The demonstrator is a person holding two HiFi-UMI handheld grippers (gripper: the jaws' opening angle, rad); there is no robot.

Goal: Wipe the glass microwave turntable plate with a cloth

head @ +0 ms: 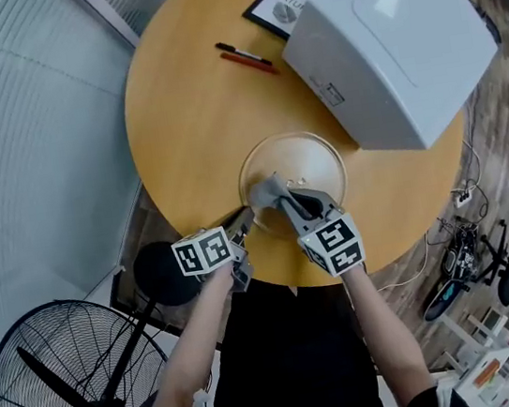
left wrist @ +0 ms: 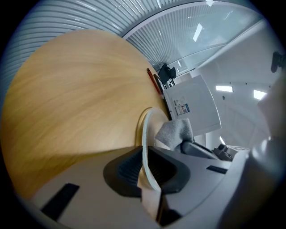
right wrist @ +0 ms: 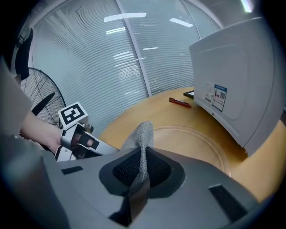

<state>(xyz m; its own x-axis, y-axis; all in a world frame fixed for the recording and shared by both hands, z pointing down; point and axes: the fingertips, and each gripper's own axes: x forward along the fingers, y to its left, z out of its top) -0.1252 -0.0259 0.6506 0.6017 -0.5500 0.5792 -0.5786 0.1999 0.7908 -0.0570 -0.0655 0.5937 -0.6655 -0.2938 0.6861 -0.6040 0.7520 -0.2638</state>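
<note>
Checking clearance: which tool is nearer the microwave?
Right. The right tool, holding the cloth, is over the plate, on the microwave side; the left tool clamps the plate rim farther from it.

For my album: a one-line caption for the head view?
Left gripper clamps the glass plate by its rim while the right gripper holds a grey cloth over it.

Grey left tool (head: pixel 242 218) and right tool (head: pixel 290 204); top (head: pixel 296 353) seems black.

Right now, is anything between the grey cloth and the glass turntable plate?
Nothing visible. The right hand-held gripper holds the grey cloth over the bare round glass plate, whose rim the left hand-held gripper clamps.
</note>
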